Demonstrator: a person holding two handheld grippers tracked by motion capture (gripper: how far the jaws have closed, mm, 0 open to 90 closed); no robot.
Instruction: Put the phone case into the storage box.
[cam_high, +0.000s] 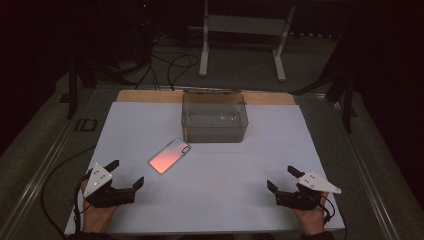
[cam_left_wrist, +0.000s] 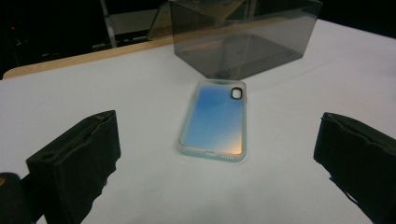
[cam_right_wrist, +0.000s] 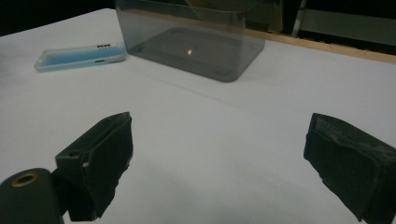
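Phone case (cam_high: 170, 155): lies flat on the white table sheet (cam_high: 225, 165), back up, camera cut-out toward the box. In the high view it sits at about 10 o'clock from the sheet's middle, tilted on a diagonal. Nothing touches it.
Case finish: translucent rim, blue-to-orange sheen as seen in the left gripper view (cam_left_wrist: 215, 119).
Box (cam_high: 215, 116): smoky clear plastic, open-topped, upright, at 12 o'clock on the sheet; its near left corner stands just beside the case's cut-out end. Contact between them cannot be told.
Left gripper (cam_high: 126, 173): at 7 o'clock on the sheet, held in a hand; jaws spread wide, nothing between them; the case lies ahead of them, apart.
Right gripper (cam_high: 281, 178): at 5 o'clock, held in a hand; jaws spread wide, empty, well apart from case and box.
Table edge: wooden strip (cam_high: 145, 96) behind the sheet at 12 o'clock.
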